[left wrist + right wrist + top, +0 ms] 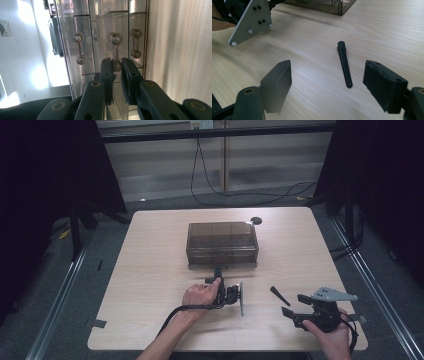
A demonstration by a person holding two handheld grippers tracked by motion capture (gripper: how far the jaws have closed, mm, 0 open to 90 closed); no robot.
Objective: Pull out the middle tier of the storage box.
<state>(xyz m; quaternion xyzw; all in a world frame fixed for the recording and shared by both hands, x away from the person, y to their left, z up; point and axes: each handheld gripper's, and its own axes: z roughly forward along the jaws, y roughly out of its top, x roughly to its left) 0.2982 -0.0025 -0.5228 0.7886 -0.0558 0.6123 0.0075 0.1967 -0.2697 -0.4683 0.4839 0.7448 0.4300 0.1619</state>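
Left gripper view: left gripper (117, 67) is clamping the middle handle (115, 50) of the box (222, 243), mid-table. Right gripper (328, 85) is sitting wide open, gripping nothing, the black stick (344, 63) lying on the table (150, 270) just ahead between its jaws.

A pale wooden table (150, 270) with rounded corners stood on a grey floor (110, 250). Black curtains (45, 180) closed off the 9 and 3 o'clock sides. At 12 o'clock a dark bar (215, 132) ran across a light wall (160, 160), and a black cable (210, 185) hung from a socket (near the top edge) down to the floor. Metal rails (60, 295) ran along the floor at 8 and 4 o'clock.
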